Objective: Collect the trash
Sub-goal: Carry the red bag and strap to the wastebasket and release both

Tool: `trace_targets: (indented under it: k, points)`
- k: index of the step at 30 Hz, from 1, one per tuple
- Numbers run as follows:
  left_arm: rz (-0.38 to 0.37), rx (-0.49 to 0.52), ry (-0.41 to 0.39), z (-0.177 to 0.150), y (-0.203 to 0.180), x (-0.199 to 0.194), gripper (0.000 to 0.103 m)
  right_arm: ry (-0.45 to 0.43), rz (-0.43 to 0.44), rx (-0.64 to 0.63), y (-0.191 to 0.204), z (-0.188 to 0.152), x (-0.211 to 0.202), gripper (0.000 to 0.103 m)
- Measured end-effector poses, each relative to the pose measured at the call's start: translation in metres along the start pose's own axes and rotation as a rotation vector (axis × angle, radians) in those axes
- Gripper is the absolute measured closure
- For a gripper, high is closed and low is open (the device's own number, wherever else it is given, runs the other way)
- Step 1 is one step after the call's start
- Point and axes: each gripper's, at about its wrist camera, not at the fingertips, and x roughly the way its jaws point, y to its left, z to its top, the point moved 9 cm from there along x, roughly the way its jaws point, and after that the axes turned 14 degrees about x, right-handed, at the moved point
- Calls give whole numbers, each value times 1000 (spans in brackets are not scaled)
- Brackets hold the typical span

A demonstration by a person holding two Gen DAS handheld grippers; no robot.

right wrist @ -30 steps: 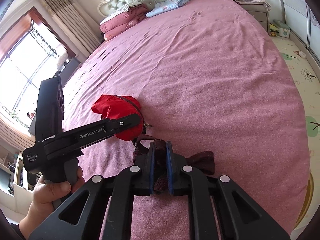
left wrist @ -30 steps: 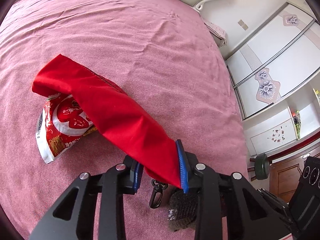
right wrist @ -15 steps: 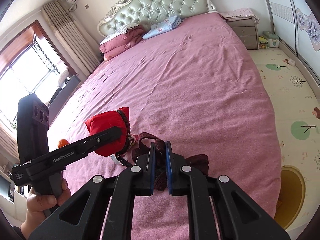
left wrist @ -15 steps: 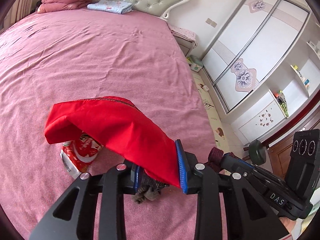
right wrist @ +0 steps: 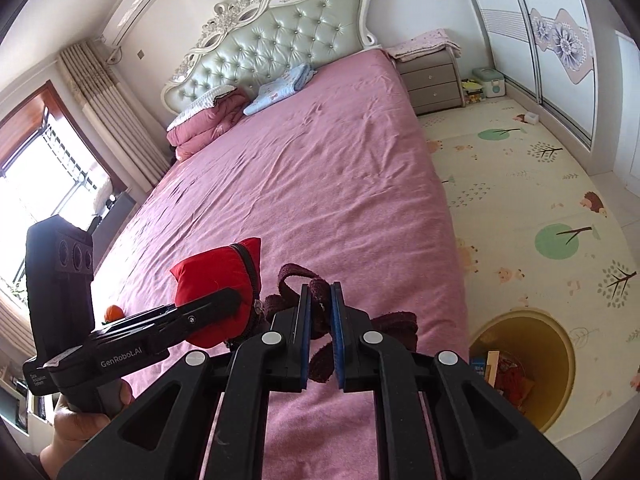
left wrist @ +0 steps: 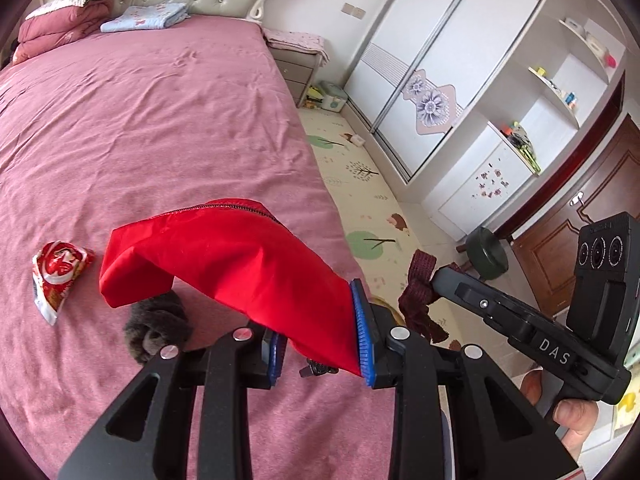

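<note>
Your red bag [left wrist: 224, 268] hangs above the bed [left wrist: 160, 120], long axis running up-left from your left gripper [left wrist: 320, 340], which clamps its end. Right gripper [right wrist: 320, 332] is clenched on the maroon strap [right wrist: 316, 304]. Snack wrapper [left wrist: 60, 272] shows only in left view; yellow bin [right wrist: 560, 360] only in right.

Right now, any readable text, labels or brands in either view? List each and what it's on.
"DAS": on the body of the right gripper, left wrist view.
"GenRobot.AI": on the body of the left gripper, right wrist view.
Small white print on that same gripper's handle base: too small to read.
Print on the red snack wrapper on the bed: too blurred to read.
</note>
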Motion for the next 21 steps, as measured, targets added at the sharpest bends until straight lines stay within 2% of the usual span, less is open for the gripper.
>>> trace_targets:
  k: [10, 21]
  points:
    - [-89, 132, 77, -2, -89, 49, 73, -55, -66, 127, -90, 5, -41, 94]
    - [-176, 220, 172, -13, -165, 110, 73, -105, -131, 244, -175, 6, -83, 94]
